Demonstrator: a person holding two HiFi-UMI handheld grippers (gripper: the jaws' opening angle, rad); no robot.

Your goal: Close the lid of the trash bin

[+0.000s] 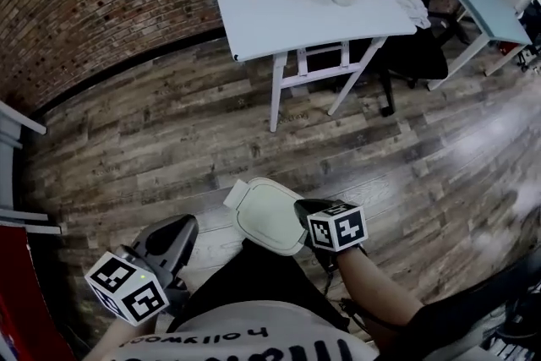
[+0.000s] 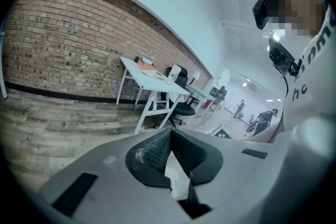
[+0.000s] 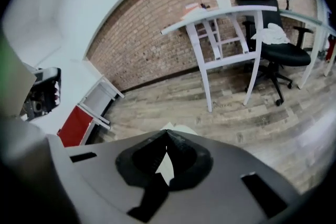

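Our right gripper, jaws pressed together on nothing, sits just beside the pale rounded plastic bin lid, at its right edge; our left gripper, jaws likewise together, is farther off.

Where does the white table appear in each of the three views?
Head view: the white table is at top centre, seen from above.
Left gripper view: it stands at mid-height, left of centre.
Right gripper view: it is at upper right, seen from below its edge.
Shared landmark: the brick wall lies behind the table in all three views.
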